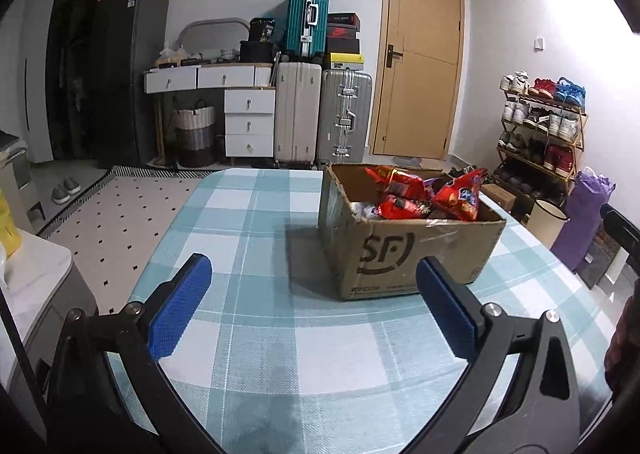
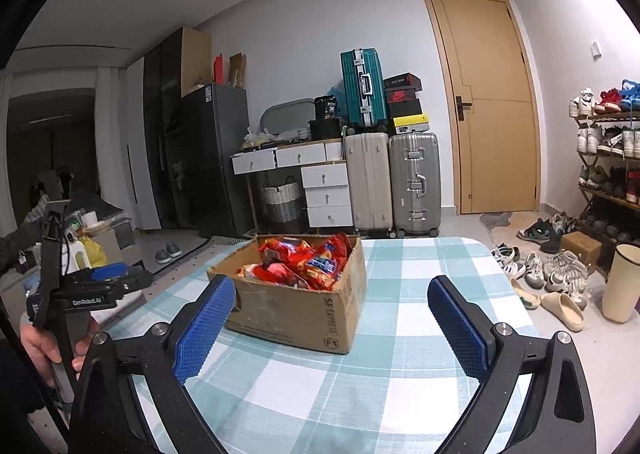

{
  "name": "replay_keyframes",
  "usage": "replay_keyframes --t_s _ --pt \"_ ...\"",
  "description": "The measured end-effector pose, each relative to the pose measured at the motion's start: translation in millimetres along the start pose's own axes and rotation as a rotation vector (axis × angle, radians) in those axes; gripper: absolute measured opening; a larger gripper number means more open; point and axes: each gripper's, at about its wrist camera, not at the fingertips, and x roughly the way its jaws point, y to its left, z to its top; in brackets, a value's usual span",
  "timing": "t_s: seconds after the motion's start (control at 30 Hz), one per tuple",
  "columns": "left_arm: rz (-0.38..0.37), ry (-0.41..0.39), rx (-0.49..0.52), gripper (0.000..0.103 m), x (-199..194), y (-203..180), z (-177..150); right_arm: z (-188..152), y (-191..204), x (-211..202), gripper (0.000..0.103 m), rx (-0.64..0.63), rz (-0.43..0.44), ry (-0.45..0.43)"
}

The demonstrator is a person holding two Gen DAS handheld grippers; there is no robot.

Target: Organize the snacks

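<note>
An open cardboard box (image 1: 404, 250) marked SF stands on the checked tablecloth (image 1: 256, 334), filled with several red snack bags (image 1: 404, 200). My left gripper (image 1: 314, 278) is open and empty, hovering over the table just in front and left of the box. In the right wrist view the same box (image 2: 304, 314) with its snack bags (image 2: 304, 262) sits ahead and left of centre. My right gripper (image 2: 332, 302) is open and empty, in front of the box. The left gripper (image 2: 108, 274) also shows at the left, held in a hand.
Beyond the table's far edge stand suitcases (image 1: 320, 118), a white drawer unit (image 1: 248, 122), a dark fridge (image 1: 128, 78) and a wooden door (image 1: 420, 62). A shoe rack (image 1: 540, 130) and a cream bin (image 2: 620, 282) stand to the right, with shoes (image 2: 560, 278) on the floor.
</note>
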Motion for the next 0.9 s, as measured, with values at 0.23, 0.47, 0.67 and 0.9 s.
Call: replay_keyframes --t_s 0.23,0.47,0.67,0.9 --pt "0.041 0.003 -0.001 0.102 28 2 -23 -24 -1 21 0.099 -0.031 -0.028 0.015" --pt "0.031 -0.030 0.009 0.102 36 1 -29 -41 -10 37 0.099 -0.012 -0.051 0.035" --pt "0.022 -0.039 0.028 0.102 38 -3 -29 -44 -6 50 0.100 -0.041 -0.035 0.078" --pt "0.017 -0.105 0.072 0.102 24 -12 -31 -45 -2 47 0.102 -0.064 -0.073 0.055"
